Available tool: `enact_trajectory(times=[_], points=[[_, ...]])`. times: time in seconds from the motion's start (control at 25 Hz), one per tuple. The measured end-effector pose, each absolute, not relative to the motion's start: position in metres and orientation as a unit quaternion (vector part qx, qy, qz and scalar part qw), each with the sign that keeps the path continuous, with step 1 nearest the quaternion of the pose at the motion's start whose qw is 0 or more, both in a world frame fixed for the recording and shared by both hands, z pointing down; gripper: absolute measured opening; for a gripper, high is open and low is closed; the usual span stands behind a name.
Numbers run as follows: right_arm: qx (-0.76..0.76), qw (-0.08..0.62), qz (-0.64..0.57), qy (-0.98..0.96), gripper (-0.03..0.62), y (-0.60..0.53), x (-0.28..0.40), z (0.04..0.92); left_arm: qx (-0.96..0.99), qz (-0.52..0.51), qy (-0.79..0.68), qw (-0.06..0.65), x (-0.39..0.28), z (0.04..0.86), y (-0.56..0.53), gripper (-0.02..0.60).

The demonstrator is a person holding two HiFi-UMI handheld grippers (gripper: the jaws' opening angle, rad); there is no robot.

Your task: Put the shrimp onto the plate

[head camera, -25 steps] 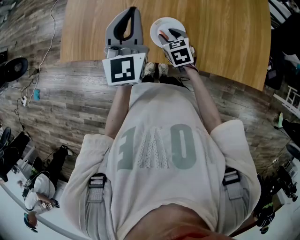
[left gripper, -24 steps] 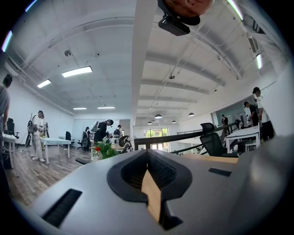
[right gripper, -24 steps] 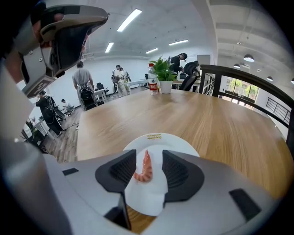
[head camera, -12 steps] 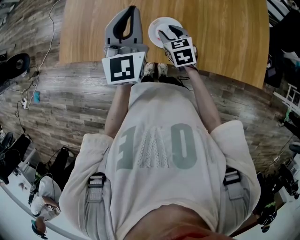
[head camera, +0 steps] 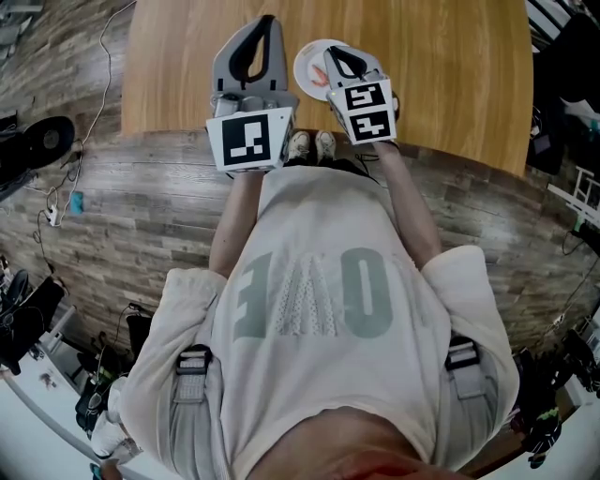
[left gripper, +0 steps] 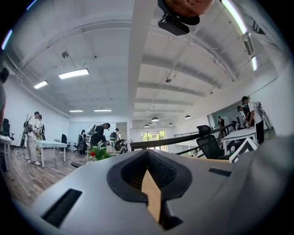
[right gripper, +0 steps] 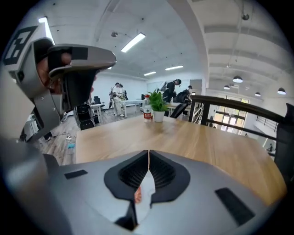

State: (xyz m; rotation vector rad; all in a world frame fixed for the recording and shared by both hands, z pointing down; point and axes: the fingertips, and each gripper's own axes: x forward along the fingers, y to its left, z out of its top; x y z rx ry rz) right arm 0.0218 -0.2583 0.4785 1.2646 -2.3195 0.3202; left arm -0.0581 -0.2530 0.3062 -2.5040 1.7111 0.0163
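A small white plate [head camera: 304, 58] lies on the wooden table [head camera: 431, 66], and an orange shrimp [head camera: 319, 81] rests on it. My right gripper [head camera: 331, 52] hovers over the plate's right side. Its jaws have just been closing and now meet at the tips with nothing between them. Below those tips [right gripper: 148, 152] in the right gripper view, the shrimp [right gripper: 137, 196] and a sliver of the plate [right gripper: 147, 186] show through the gap. To the left of the plate my left gripper [head camera: 266, 20] is held level above the table edge, its jaws [left gripper: 147, 154] together and empty.
At the table's far end stand a water bottle [right gripper: 147, 113] and a potted plant [right gripper: 157, 107]. A railing [right gripper: 239, 110] runs to the right behind it. Two shoes [head camera: 310, 142] are at the near table edge. Cables [head camera: 56, 202] lie on the floor at the left.
My right gripper has lifted off the plate and its jaws have closed; the shrimp stays on the plate. The left gripper has kept still.
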Motion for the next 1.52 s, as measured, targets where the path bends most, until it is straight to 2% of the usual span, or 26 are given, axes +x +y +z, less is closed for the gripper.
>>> enact_trajectory(times=[0.4, 0.8, 1.12, 1.52], points=[[0.511, 0.123, 0.014, -0.85, 0.02, -0.258, 0.03, 0.359, -0.832, 0.051, 0.546, 0.084, -0.05, 0.267, -0.249, 0.011], [0.572, 0.012, -0.05, -0.819, 0.02, -0.235, 0.07, 0.27, -0.834, 0.101, 0.529, 0.12, -0.044, 0.223, -0.237, 0.01], [0.595, -0.021, -0.054, -0.802, 0.019, -0.22, 0.09, 0.264, -0.833, 0.094, 0.53, 0.125, -0.047, 0.221, -0.239, 0.009], [0.602, -0.024, -0.048, -0.796, 0.018, -0.219, 0.097, 0.259, -0.831, 0.091, 0.532, 0.13, -0.049, 0.219, -0.239, 0.009]])
